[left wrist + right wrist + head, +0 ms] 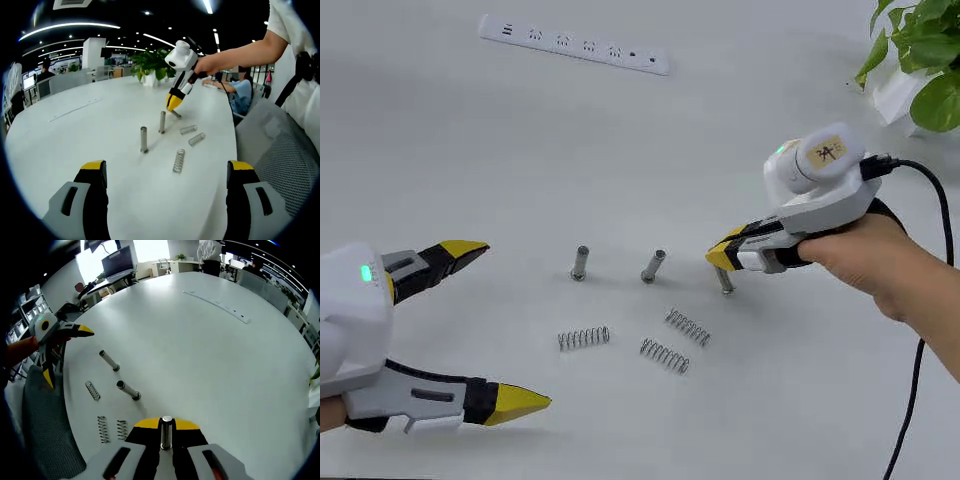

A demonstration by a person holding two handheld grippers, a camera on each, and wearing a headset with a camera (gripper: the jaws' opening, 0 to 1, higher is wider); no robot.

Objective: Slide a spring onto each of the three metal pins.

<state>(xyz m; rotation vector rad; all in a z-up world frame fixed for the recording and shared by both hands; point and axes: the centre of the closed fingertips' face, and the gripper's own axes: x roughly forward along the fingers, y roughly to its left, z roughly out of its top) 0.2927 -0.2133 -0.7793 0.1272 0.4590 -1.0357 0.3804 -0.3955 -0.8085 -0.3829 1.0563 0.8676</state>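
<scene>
Two metal pins [580,263] [653,266] stand upright on the white table [470,150]. My right gripper [720,258] is shut on the third pin [724,282], which leans with its lower end at the table. That pin [166,432] shows between the shut jaws of the right gripper [166,424]. Three springs [584,338] [664,355] [688,327] lie loose in front of the pins. At the lower left my left gripper [517,323] stands open and empty, well clear of the springs. In the left gripper view the left gripper [167,165] faces the pins [144,140] [162,122].
A white power strip [575,43] lies at the far edge of the table. A potted plant [920,60] stands at the back right. The right gripper's black cable [920,350] hangs down on the right. Office chairs and people are beyond the table.
</scene>
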